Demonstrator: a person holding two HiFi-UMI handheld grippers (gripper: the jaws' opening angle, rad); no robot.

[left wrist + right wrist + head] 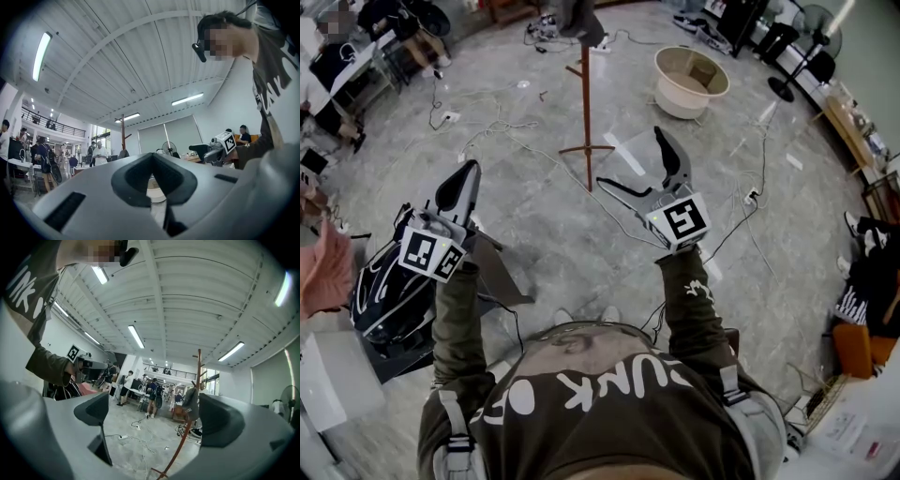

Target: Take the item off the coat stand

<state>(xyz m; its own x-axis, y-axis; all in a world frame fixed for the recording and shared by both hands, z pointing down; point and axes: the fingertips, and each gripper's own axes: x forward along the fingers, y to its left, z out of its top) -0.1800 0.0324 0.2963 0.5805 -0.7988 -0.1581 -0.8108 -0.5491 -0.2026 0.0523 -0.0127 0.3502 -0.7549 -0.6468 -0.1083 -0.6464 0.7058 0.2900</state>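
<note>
**Q:** Where is the thing to be taken down?

**A:** A slim reddish-brown wooden coat stand [586, 103] stands on the grey stone floor [534, 216], far from the person and near the middle of the head view. A dark grey soft item [578, 19] hangs at its top. I cannot tell whether it is a bag or a garment. It is well apart from both grippers.

**Q:** What are the two grippers doing?

**A:** The right gripper [630, 156] is held out in front of the person, its jaws wide apart with nothing between them. In the right gripper view [157, 413], the coat stand [198, 380] shows in the gap, closer to the right jaw, with the item [191, 401] hanging against the pole. The left gripper [469, 173] is raised at the near left, its jaws together and holding nothing. In its own view the coat stand [123, 136] is small and distant, above the closed jaws.

**Q:** What else is around?

**A:** A round cream plastic tub [691, 80] sits on the floor to the far right of the stand. Thin pale cables [502, 131] trail across the floor at the far left. A black backpack with white stripes [389, 291] lies at the near left, below the left gripper. A black standing fan [802, 56] is at the far right.
</note>
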